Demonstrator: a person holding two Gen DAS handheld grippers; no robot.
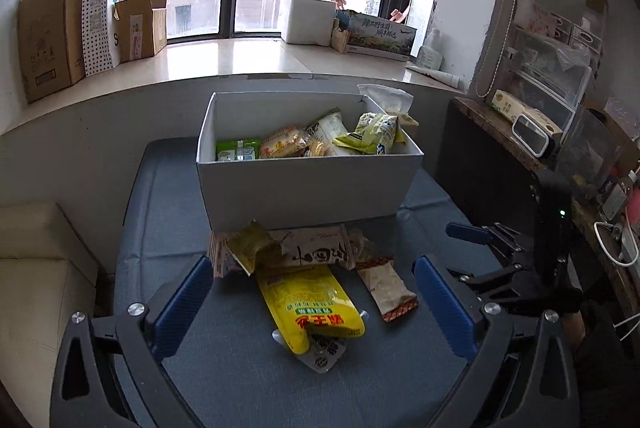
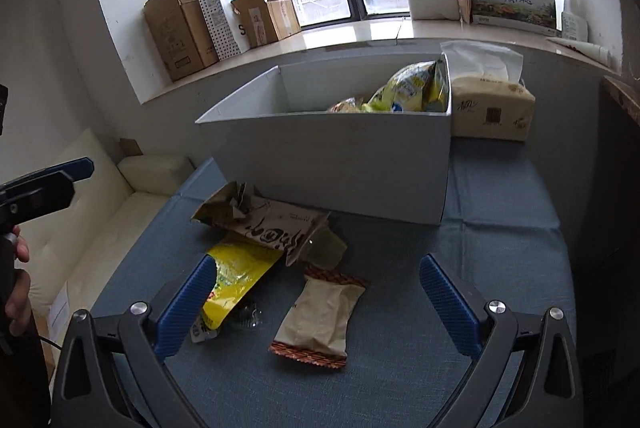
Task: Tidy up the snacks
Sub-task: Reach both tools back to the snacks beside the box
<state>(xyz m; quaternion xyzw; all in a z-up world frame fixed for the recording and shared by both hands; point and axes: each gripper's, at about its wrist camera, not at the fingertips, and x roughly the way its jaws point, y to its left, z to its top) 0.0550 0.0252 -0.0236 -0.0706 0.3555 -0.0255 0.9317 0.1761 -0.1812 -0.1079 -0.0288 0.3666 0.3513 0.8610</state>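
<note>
left view: the left gripper has its fingers wide, nothing held; a yellow bag lies between them on the blue surface, beside a beige packet. behind, a white box holds more snacks.

right view: the right gripper is spread wide and empty over the beige packet; the yellow bag touches its left finger. a tissue pack stands beside the box.

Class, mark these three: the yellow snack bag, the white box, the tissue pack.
yellow snack bag (image 1: pixel 310 302), left wrist view, middle of its front.
white box (image 2: pixel 332 164), right wrist view, front wall.
tissue pack (image 2: pixel 494 110), right wrist view, front face.
</note>
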